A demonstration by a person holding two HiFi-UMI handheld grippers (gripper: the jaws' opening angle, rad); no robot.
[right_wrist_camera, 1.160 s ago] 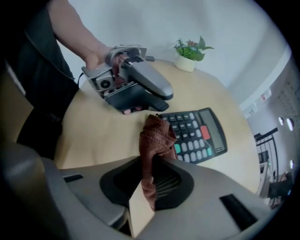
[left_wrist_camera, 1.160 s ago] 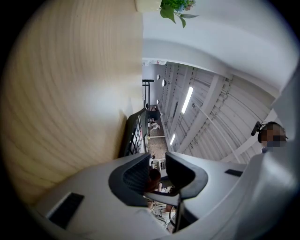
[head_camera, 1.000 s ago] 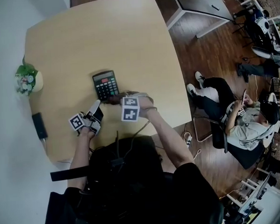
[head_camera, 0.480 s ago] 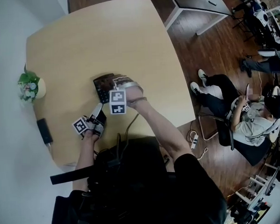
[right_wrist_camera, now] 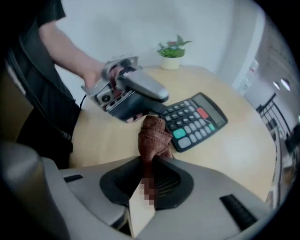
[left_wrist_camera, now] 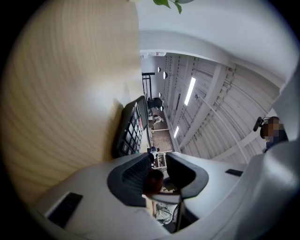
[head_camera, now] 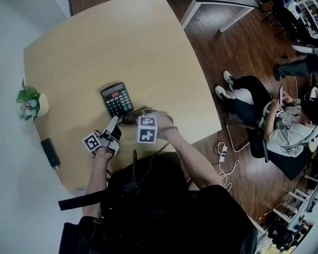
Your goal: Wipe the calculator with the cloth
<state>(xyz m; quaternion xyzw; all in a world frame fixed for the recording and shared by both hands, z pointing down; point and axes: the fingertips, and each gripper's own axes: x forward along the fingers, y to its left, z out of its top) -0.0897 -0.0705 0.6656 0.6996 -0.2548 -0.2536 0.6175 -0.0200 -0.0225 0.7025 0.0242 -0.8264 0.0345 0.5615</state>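
- Calculator: one, lying keys-up on the table. Its near edge is just ahead of the right gripper and just beside the tip of the left gripper.
- The right fingers are clamped on the cloth. It is a single reddish-brown bunch that sticks out past the fingertips and hangs at the calculator's near edge.
- What changed: half a second ago these fingers and the cloth were out over the keys. Now they are drawn back to the near edge, where they also sat a second ago.
- I read that as one out-and-back stroke finished. Wiping is under way, and more passes seem likely.
- The left fingers stand a narrow gap apart and have just been opening a little, gripping nothing.
- The brown patch seen through that gap looks like the cloth beyond it. The calculator lies to one side of these fingers, not between them.
- This gripper has barely shifted and seems to be bracing the calculator, which looks to have kept its place.
- Farther from both pairs of fingers there is one small potted plant and one black slab at the table's edge.
- Well beyond the table, one person sits on a chair.
- Count of tools: two grippers.
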